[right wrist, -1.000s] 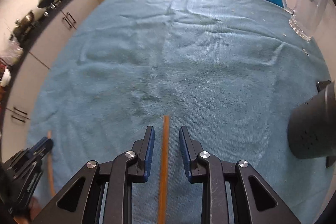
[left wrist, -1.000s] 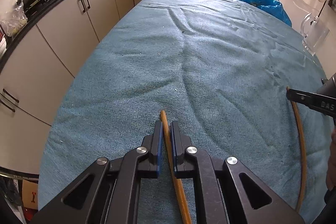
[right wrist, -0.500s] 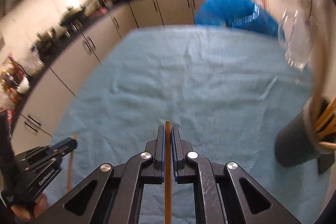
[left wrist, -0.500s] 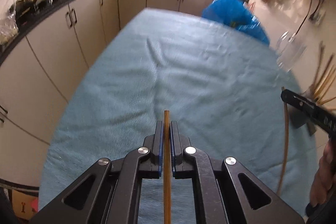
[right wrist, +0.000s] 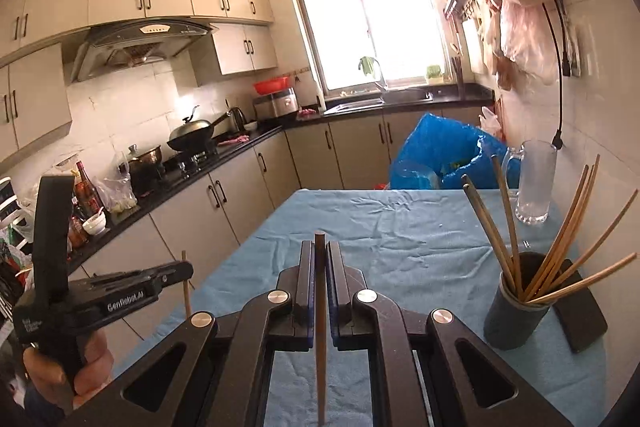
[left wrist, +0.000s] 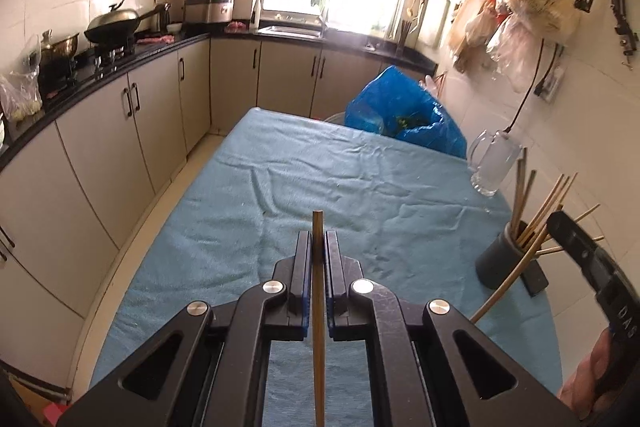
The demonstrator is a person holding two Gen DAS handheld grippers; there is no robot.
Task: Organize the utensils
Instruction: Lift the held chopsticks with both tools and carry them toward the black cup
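Two grippers: left gripper (left wrist: 318, 247) and right gripper (right wrist: 319, 259), fingers each clenched on one chopstick
Tabletop: blue towel-covered tabletop (right wrist: 380, 227)
Holder: dark cylindrical holder (right wrist: 514, 315) of chopsticks, right edge
Left chopstick: thin wooden chopstick (left wrist: 318, 307), raised above tabletop
Right chopstick: second wooden chopstick (right wrist: 320, 315), likewise raised

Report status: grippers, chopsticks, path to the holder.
Left gripper shut on chopstick. Right gripper shut on another chopstick. Holder upright, path clear.

The left gripper (right wrist: 182, 269), seen from the right wrist camera, bears "GenRobot.AI" in white on its black side. The right gripper (left wrist: 554, 221), seen from the left wrist camera, shows the white letters "DAS" on its body
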